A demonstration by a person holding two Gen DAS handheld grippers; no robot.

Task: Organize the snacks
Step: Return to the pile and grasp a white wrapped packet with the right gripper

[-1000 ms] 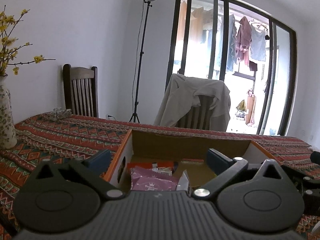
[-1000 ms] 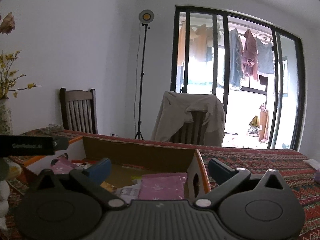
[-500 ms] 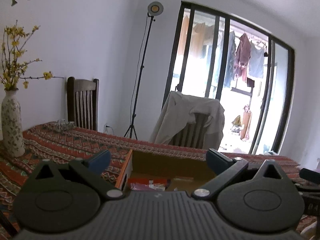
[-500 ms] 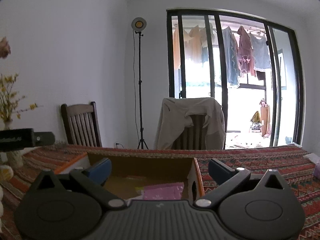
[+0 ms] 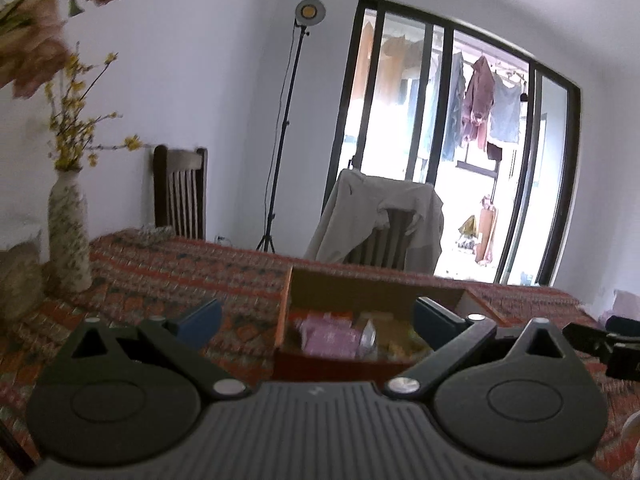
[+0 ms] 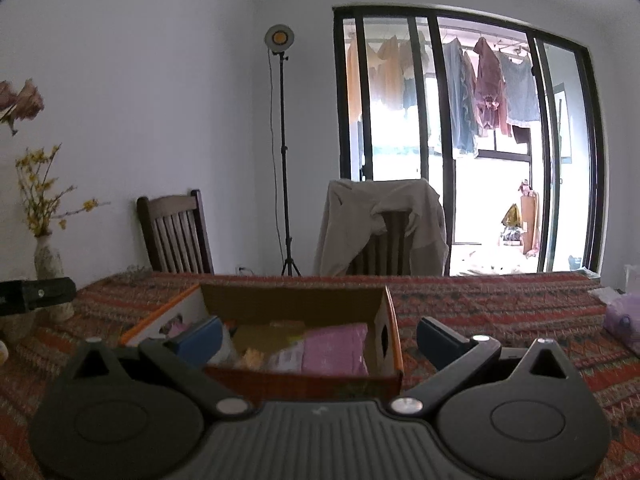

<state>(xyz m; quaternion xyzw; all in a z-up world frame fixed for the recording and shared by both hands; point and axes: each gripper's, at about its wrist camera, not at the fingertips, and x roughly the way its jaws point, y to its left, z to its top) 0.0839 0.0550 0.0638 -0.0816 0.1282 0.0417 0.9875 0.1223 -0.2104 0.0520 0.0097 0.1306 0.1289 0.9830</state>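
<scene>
A cardboard box (image 6: 296, 306) with orange edges sits on the table (image 6: 500, 312), which is covered by a red patterned cloth. The box is open at the top and holds the snacks: a pink packet (image 6: 335, 350) lies against the box's right-hand wall, and to its left are smaller wrappers (image 6: 280, 354), yellowish and pale, too blurred to tell apart.

The right gripper (image 6: 319, 334) hovers just in front of the box with its two blue-tipped fingers spread wide and nothing between them; the left fingertip sits in front of the box's left side, the right one past its right wall.

The left gripper (image 5: 318, 318) is likewise spread apart and empty, in front of the box's near wall. In this softer view the box (image 5: 376, 292) shows another pink packet (image 5: 328, 336) near its left wall, probably with a silvery wrapper beside it.

To the left of the box stands a speckled vase (image 5: 68, 232) with yellow-flowered twigs. Behind the box, past the table's far edge, are a dark wooden chair (image 6: 176, 232), a light stand (image 6: 282, 152), and a second chair draped with a beige jacket (image 6: 380, 224). A pale purple bag (image 6: 622, 320) lies on the table, well to the right of the box.
</scene>
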